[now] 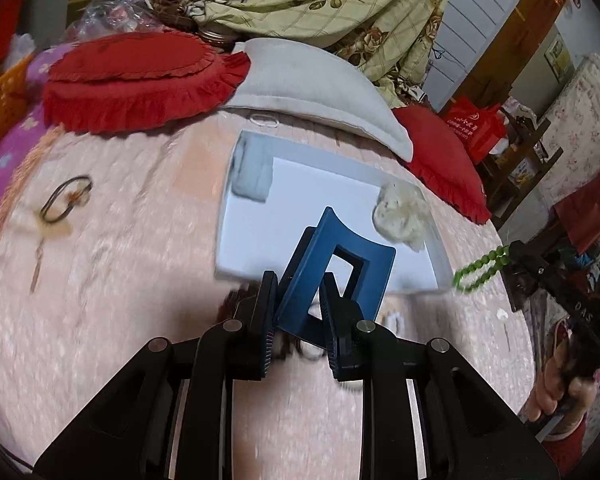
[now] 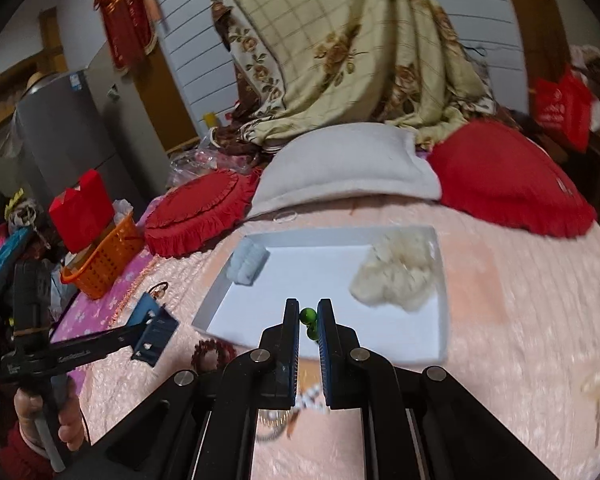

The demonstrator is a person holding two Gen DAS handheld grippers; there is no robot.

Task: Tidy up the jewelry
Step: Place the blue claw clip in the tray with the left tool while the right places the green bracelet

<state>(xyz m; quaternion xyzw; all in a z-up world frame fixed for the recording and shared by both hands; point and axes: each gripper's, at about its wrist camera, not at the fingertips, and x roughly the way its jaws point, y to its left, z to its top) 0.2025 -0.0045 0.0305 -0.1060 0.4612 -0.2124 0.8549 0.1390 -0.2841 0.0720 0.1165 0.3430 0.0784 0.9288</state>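
Note:
My left gripper is shut on a blue claw hair clip and holds it above the pink bedspread, just short of the white tray. The clip also shows in the right wrist view. My right gripper is shut on a green bead bracelet, over the tray's near edge. The bracelet hangs from it in the left wrist view. In the tray lie a light blue scrunchie and a fluffy cream scrunchie.
On the bedspread lie a dark hair tie with a charm, a clear hair band, a dark red bead bracelet and small pieces under my right gripper. Red cushions, a white pillow and an orange basket border the area.

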